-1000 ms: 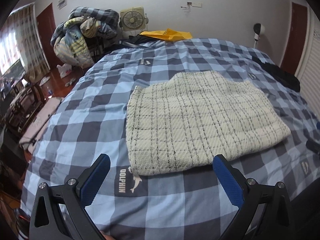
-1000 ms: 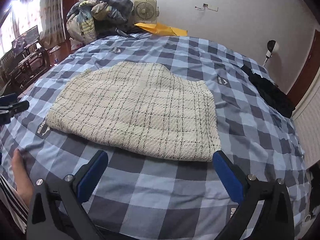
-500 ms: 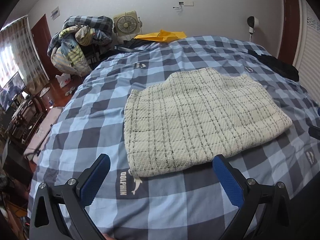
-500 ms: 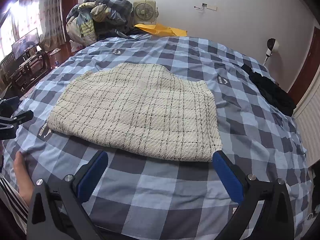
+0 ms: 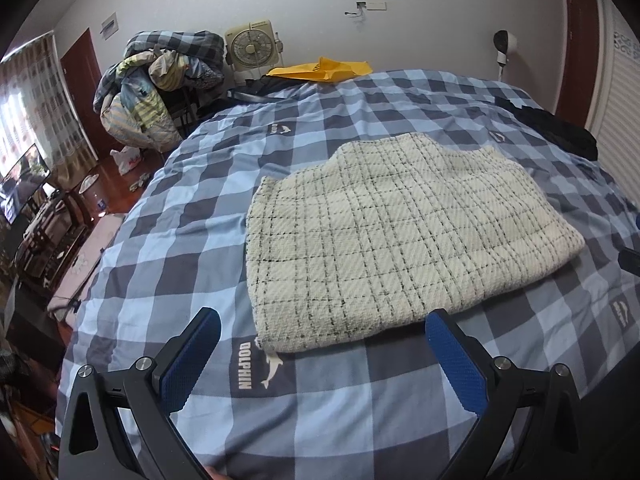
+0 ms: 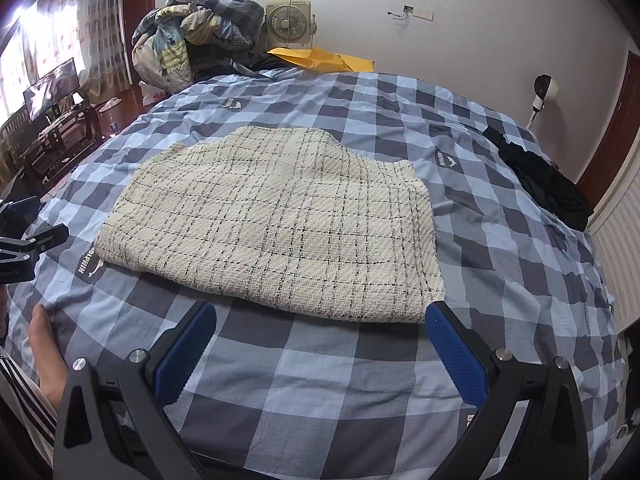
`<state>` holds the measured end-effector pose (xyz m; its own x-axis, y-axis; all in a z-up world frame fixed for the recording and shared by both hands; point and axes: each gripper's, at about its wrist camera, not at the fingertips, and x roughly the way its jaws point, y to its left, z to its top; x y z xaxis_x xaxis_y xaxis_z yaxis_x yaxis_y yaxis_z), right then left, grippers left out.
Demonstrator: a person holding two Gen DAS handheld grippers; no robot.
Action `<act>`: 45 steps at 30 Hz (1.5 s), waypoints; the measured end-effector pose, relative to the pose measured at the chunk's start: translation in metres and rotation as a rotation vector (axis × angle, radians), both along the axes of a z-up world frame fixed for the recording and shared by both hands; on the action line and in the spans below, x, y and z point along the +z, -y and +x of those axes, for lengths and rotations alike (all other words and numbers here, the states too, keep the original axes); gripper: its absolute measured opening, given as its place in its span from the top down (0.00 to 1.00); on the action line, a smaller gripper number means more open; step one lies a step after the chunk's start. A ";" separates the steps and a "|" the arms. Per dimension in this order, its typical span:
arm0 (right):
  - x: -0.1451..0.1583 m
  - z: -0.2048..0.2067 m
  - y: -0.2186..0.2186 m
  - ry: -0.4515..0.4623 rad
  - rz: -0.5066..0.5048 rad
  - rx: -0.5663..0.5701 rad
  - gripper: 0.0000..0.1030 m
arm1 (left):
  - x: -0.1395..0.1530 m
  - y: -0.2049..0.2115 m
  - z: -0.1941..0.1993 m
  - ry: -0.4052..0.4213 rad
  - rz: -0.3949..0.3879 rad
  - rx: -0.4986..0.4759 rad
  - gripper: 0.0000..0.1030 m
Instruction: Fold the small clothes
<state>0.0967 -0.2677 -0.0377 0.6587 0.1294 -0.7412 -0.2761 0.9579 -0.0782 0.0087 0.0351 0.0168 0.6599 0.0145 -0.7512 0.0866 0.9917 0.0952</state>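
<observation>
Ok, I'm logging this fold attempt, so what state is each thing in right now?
Cream plaid garment: lying flat on the bed, ungripped.
Left gripper: open, empty.
Right gripper: open, empty.
Black clothing: crumpled at the bed's edge.
Checked bedcover: spread out.

A box fan [image 5: 251, 49] stands by the wall beside heaped bedding [image 5: 160, 80], behind a yellow bag [image 5: 320, 70].

Cream garment [image 5: 392, 232] with a thin black windowpane check lies on the bed [image 5: 320, 408], whose cover runs in light blue, grey and dark slate squares with white dolphin logos. Both grippers, left [image 5: 320, 354] and right [image 6: 320, 350], are black with blue pads [image 5: 188, 364]. Yellow bag [image 6: 320, 58], beige fan [image 6: 289, 22], black clothing [image 6: 548, 184] at the far edge.
</observation>
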 end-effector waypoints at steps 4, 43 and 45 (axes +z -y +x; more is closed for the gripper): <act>0.000 0.000 0.000 0.001 -0.001 0.000 0.01 | 0.000 0.000 0.000 0.000 0.000 0.000 0.00; 0.001 0.001 -0.002 -0.008 0.025 -0.024 0.01 | 0.000 -0.004 0.002 -0.009 -0.008 0.018 0.00; 0.001 0.000 -0.003 -0.009 0.025 -0.023 0.01 | 0.000 -0.004 0.003 -0.010 -0.006 0.021 0.00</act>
<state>0.0970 -0.2649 -0.0369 0.6552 0.1323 -0.7438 -0.2541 0.9658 -0.0521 0.0114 0.0395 0.0166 0.6520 0.0238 -0.7578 0.0663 0.9939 0.0882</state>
